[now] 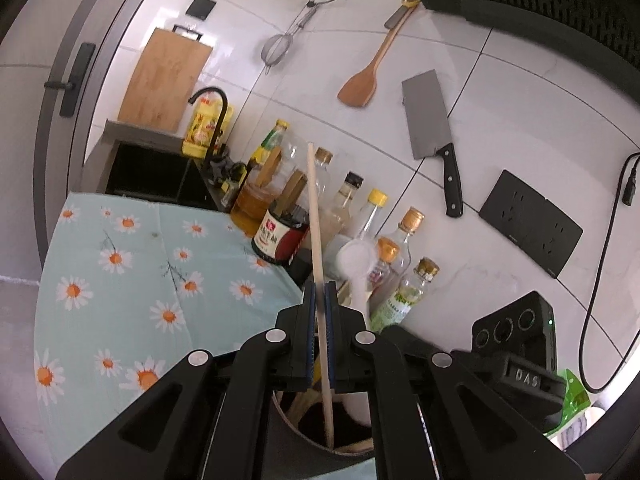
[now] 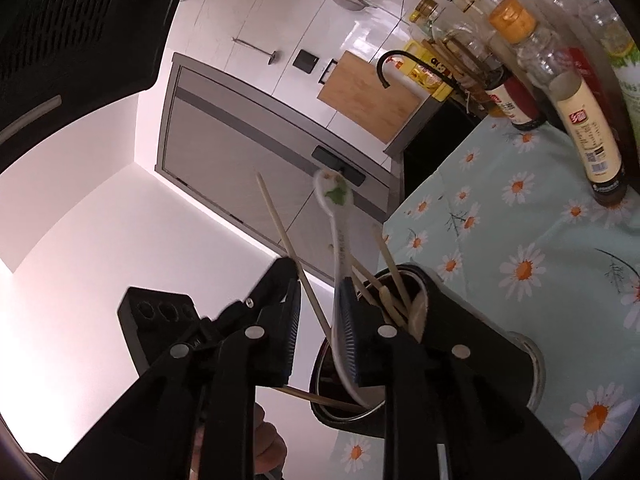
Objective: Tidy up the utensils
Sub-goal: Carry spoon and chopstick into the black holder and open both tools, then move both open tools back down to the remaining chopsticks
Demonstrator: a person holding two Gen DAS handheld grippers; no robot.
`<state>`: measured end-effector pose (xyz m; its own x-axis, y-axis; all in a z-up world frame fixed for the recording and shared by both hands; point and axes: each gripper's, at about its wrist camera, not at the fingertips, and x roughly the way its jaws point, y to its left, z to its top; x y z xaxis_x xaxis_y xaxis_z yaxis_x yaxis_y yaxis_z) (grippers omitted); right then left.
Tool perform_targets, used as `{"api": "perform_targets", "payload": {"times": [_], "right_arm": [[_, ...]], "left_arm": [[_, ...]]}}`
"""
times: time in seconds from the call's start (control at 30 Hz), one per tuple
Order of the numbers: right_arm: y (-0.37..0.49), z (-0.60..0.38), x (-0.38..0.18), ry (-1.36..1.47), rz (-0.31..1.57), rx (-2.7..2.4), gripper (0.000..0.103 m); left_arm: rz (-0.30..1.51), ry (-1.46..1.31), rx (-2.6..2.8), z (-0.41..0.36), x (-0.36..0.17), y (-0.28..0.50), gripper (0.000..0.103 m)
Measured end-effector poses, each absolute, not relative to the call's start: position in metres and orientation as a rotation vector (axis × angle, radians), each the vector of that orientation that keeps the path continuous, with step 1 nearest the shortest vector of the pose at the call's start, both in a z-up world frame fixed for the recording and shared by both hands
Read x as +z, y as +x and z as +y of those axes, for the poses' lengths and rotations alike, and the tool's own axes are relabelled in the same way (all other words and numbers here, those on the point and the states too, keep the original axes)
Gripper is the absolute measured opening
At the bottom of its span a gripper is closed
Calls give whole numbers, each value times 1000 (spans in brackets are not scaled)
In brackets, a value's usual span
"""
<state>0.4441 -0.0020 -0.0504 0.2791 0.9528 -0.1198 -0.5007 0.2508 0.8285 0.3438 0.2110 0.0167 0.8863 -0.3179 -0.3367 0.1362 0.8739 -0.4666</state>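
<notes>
While its ribbed blue pads clamp a slim, pale wooden chopstick (image 1: 316, 236), the left hand-held gripper (image 1: 319, 294) stands over a dark round utensil holder (image 1: 304, 436) directly beneath it. Parted, the right hand-held gripper (image 2: 320, 300) has a glossy white ceramic spoon (image 2: 336, 240) leaning along its right pad, its bowl ahead, its handle down in the holder. Beyond lie a daisy-print counter (image 2: 520, 320), glass bottles (image 1: 404, 240) and white tiles (image 1: 500, 92).

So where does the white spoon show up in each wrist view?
Left wrist: white spoon right of centre, just right of the left gripper, bowl before the bottles.
Right wrist: white spoon centre, rising between the right gripper's open jaws from the dark holder.
Shared landmark: wooden cutting board.
</notes>
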Motion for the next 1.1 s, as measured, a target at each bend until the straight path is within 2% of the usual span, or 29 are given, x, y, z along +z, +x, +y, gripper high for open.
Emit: {"api": "perform_targets", "payload": {"times": [0.83,0.97,1.1], "right_arm": [[408,-21,-22,719,710,1110,24],[394,-30,-14,700,709,1095,24],[376,-40,-9,625,743,1048,24]], "left_arm": [[419,-404,-244,199,36,309,6],[400,-385,-244,197,48,295,13],[397,-381,-250,195,57,275,13]]}}
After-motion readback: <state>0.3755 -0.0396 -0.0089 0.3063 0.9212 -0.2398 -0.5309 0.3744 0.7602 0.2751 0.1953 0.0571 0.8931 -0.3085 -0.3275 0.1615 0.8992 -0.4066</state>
